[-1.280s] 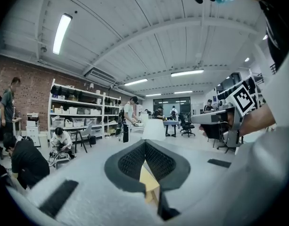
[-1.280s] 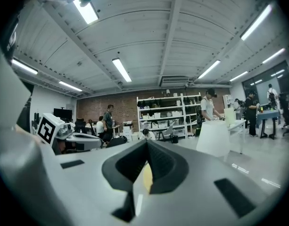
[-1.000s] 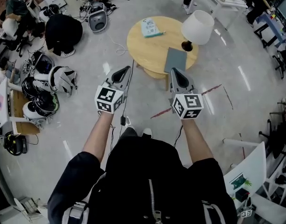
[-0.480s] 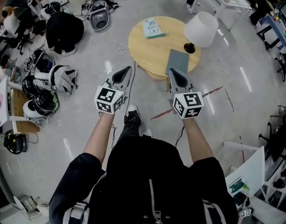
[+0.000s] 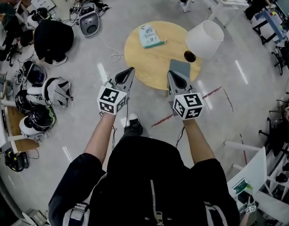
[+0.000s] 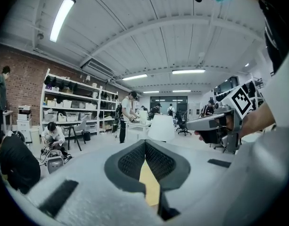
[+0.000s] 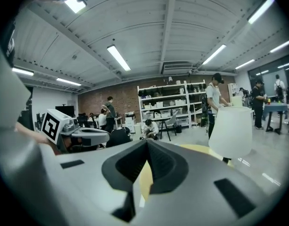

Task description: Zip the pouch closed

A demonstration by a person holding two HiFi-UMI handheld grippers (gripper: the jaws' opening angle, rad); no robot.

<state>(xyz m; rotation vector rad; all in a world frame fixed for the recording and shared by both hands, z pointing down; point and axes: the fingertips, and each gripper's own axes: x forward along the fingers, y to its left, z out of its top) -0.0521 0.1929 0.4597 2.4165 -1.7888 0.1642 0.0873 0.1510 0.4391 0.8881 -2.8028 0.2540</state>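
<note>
A round wooden table (image 5: 149, 60) stands ahead of me. On its near right part lies a flat grey pouch (image 5: 180, 68); a pale teal pouch (image 5: 149, 35) lies at its far side. My left gripper (image 5: 129, 71) is shut and empty, its tip over the floor just short of the table's near edge. My right gripper (image 5: 170, 74) is shut and empty too, its tip at the near edge, close to the grey pouch. In the left gripper view the left gripper (image 6: 145, 142) has its jaws together, and the right gripper (image 7: 146, 141) looks the same in its own view. Neither touches a pouch.
A lamp with a white shade (image 5: 204, 38) stands on the table's right side, just beyond the grey pouch. Helmets (image 5: 57, 89) and a black bag (image 5: 52, 39) lie on the floor at left. Red tape (image 5: 212, 92) marks the floor; a white chair (image 5: 250, 171) stands at right.
The person has stepped toward the table, so it now lies closer under both grippers. Both grippers moved forward together and stayed shut.
</note>
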